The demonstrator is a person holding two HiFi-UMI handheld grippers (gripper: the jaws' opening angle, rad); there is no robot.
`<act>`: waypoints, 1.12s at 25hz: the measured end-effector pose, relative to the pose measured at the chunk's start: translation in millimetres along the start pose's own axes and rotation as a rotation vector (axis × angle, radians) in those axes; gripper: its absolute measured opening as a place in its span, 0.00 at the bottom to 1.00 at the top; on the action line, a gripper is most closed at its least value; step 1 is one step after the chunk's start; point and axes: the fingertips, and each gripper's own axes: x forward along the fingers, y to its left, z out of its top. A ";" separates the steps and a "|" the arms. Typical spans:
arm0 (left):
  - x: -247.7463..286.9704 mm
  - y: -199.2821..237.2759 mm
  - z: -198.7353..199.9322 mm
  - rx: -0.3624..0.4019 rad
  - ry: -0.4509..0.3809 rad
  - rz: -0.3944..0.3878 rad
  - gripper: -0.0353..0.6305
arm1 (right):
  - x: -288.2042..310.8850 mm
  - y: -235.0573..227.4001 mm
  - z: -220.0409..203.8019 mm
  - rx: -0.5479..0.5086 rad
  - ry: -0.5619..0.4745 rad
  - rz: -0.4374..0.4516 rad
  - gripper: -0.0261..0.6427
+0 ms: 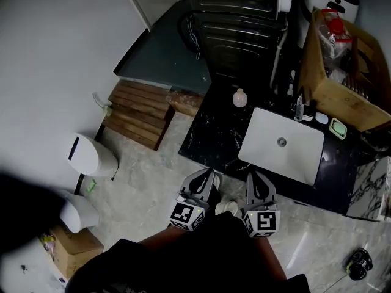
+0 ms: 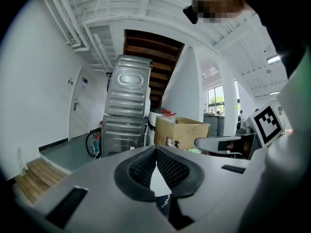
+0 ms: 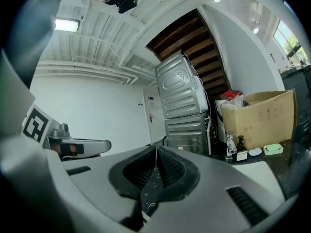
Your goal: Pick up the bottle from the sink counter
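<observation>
Step in hand: approach. I hold the left claw [image 1: 206, 179] and right claw [image 1: 256, 182] at lower centre, at the near edge of the surface [image 1: 211, 136]. Both are clenched and empty. The bottle [image 1: 239, 97], probably the pale round one, stands at upper centre, left of the sink [image 1: 299, 151]. Next: advance one claw, spread its jaws, straddle the bottle.

The left claw [image 1: 206, 174] and the right claw [image 1: 255, 177] are grey, with black ribbed pads [image 2: 171, 167] and black-and-white marker cubes [image 1: 187, 214].
</observation>
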 end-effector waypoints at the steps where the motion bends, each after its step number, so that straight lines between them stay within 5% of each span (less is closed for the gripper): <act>1: 6.3 2.3 0.1 0.005 0.006 0.009 0.08 | 2.2 -2.8 -0.5 0.002 0.002 -0.006 0.10; 6: 39.3 24.3 1.4 0.030 0.040 0.057 0.08 | 18.5 -24.9 4.2 0.001 0.016 -0.051 0.10; 15: 113.8 65.4 10.5 -0.001 0.015 -0.043 0.08 | 71.5 -70.6 38.3 -0.057 -0.019 -0.156 0.10; 28: 214.8 122.7 -5.9 -0.004 0.077 -0.122 0.08 | 151.7 -69.5 51.2 -0.119 -0.013 -0.231 0.10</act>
